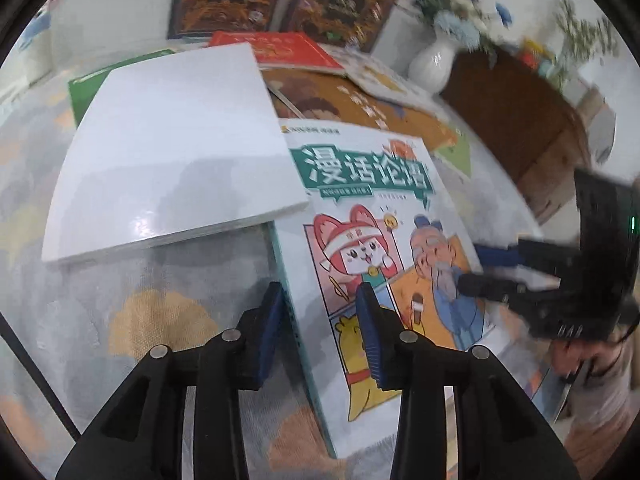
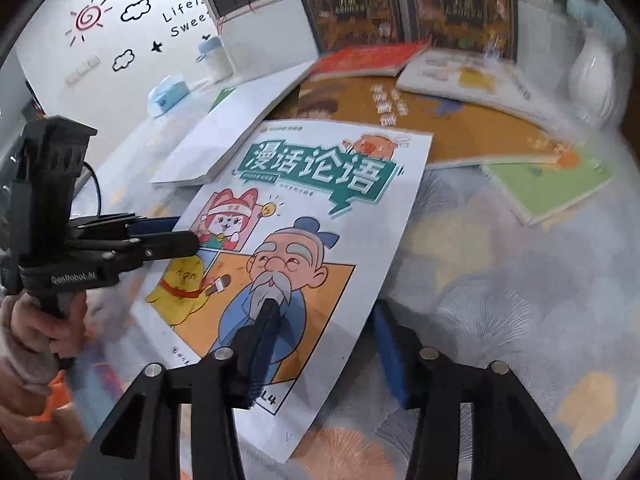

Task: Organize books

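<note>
A comic book [image 1: 360,208] [image 2: 320,208] with a green title banner and a cartoon old man lies slanted on the patterned cloth [image 1: 160,300]. My left gripper [image 1: 320,312] [image 2: 184,234] is shut on its spine edge, one finger over the cover and the other beneath. My right gripper [image 2: 324,312] [image 1: 476,268] straddles the opposite edge. Its left finger hovers over the cover, its right finger sits outside the edge, and a wide gap remains, so it stands open. A hand holds the left gripper's handle at the lower left of the right wrist view.
A white book [image 1: 172,152] [image 2: 224,140] rests beside the comic, on a green one [image 1: 80,88]. Behind lie a red book [image 1: 280,50] and a large orange book [image 2: 460,120], with a light green one [image 2: 548,188] to the right. Dark boxed volumes [image 2: 348,4] and a white vase [image 1: 432,64] stand at the back.
</note>
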{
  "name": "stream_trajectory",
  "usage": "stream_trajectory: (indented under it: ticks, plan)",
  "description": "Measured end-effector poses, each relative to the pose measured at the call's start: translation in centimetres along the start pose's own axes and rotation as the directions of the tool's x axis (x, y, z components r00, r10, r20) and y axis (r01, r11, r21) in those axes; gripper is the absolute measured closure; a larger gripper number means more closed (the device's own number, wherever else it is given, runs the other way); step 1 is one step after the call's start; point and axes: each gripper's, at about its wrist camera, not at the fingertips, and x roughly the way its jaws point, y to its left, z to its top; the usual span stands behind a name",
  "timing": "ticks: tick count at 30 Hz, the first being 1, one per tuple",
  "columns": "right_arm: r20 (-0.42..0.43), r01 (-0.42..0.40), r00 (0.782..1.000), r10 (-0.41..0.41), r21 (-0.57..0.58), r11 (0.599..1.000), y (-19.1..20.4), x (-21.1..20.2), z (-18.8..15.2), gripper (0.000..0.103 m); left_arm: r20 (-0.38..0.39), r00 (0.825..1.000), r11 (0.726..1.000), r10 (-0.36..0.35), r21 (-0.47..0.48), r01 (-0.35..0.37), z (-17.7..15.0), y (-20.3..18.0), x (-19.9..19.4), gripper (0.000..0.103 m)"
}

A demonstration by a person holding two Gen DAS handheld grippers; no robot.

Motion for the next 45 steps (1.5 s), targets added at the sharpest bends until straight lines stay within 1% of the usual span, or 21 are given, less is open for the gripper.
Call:
stream_trajectory:
  ticks: [1,3,5,7,9,11,13,16,18,20,22,23,25,27,29,31,32,36,39,43,45]
  plan:
    - [0.025,0.009,1.000,-0.010,0.007,1.000,0.1,-0.1,-0.4,0.057,0.045,0.999,1.000,0.002,0.005,-0.002,-0.6,0.0,-0.1,0.068]
    - [0.054,-0.006,0.999,0.005,0.016,1.000,-0.3,-0.3,-1.0,0.057,0.075,0.997,1.000,0.013,0.006,-0.013,-1.0,-0.2,-0.2,0.067]
    - [0.055,-0.059,0.997,0.058,0.015,0.998,-1.1,-0.5,-1.2,0.057,0.067,0.998,1.000,0.001,-0.027,0.001,-0.9,0.1,-0.1,0.068]
    - [0.041,-0.114,0.993,0.114,-0.008,0.993,-1.8,-0.5,-1.1,0.057,0.074,0.997,1.000,0.003,-0.023,-0.001,-0.9,0.1,-0.2,0.068]
    - [0.017,-0.173,0.985,0.174,-0.064,0.983,-2.3,-0.5,-0.9,0.057,0.085,0.996,1.000,0.003,-0.029,-0.001,-0.9,0.0,-0.1,0.068]
    - [0.023,-0.208,0.977,0.210,-0.066,0.976,-2.7,-0.4,-0.9,0.057,0.090,0.996,0.999,-0.006,-0.047,0.011,-0.7,0.1,0.0,0.068]
    - [0.042,-0.190,0.980,0.193,-0.074,0.979,-2.5,-0.3,-1.2,0.057,0.092,0.996,0.999,0.005,-0.042,-0.001,-0.7,0.1,0.0,0.068]
    - [0.064,-0.097,0.992,0.106,-0.130,0.987,-0.8,-0.2,-1.5,0.058,0.096,0.995,0.999,0.035,-0.022,-0.033,-0.7,-0.4,0.1,0.067]
    - [0.072,-0.098,0.992,0.106,-0.108,0.989,-1.0,-0.1,-1.5,0.059,0.099,0.995,0.999,0.015,-0.038,-0.011,-0.7,0.0,0.1,0.067]
    - [0.079,-0.120,0.989,0.125,-0.065,0.991,-1.6,-0.4,-1.7,0.064,0.105,0.994,0.998,0.004,-0.065,0.003,-0.8,0.4,0.0,0.068]
    - [0.075,-0.139,0.987,0.141,-0.033,0.990,-2.0,-0.6,-1.6,0.070,0.109,0.993,0.996,0.051,-0.075,-0.043,-1.0,-0.3,0.1,0.067]
    - [0.073,-0.144,0.987,0.144,-0.012,0.990,-2.2,-0.8,-1.7,0.073,0.100,0.991,0.995,0.089,-0.056,-0.084,-0.9,-1.0,0.2,0.066]
    - [0.077,-0.158,0.985,0.157,0.008,0.987,-2.2,-1.5,-1.6,0.076,0.062,0.983,0.985,0.171,-0.005,-0.172,-0.6,-2.8,0.3,0.065]
    - [0.089,-0.159,0.983,0.158,-0.001,0.987,-1.9,-2.6,-1.7,0.077,0.045,0.982,0.982,0.184,0.026,-0.186,-0.5,-3.4,-0.1,0.067]
    - [0.103,-0.160,0.982,0.160,-0.016,0.987,-1.2,-3.8,-1.9,0.077,0.040,0.989,0.989,0.144,0.029,-0.145,-0.6,-3.3,-0.7,0.067]
    - [0.111,-0.145,0.983,0.146,-0.020,0.989,-0.8,-4.4,-2.1,0.077,0.008,0.998,0.998,0.061,-0.021,-0.061,-0.9,-2.2,-0.8,0.067]
    - [0.117,-0.145,0.982,0.145,-0.010,0.989,-0.7,-4.6,-2.4,0.077,-0.001,0.999,0.999,0.040,-0.036,-0.040,-1.0,-1.9,-0.8,0.067]
    - [0.128,-0.166,0.979,0.159,0.045,0.985,-0.6,-5.1,-3.2,0.077,-0.015,0.999,0.997,-0.051,-0.061,0.050,-1.1,-1.4,-1.6,0.068]
    - [0.126,-0.126,0.985,0.120,0.044,0.991,0.3,-5.6,-3.6,0.077,-0.006,0.993,0.991,-0.120,-0.062,0.119,-0.8,-1.6,-2.4,0.068]
    - [0.119,-0.103,0.988,0.094,0.065,0.993,0.8,-5.8,-4.0,0.077,-0.031,0.993,0.994,-0.111,-0.025,0.111,-0.7,-2.3,-1.9,0.068]
    - [0.117,-0.099,0.989,0.089,0.084,0.991,0.7,-5.9,-4.1,0.077,-0.039,0.991,0.991,-0.129,-0.022,0.128,-0.7,-2.3,-1.8,0.068]
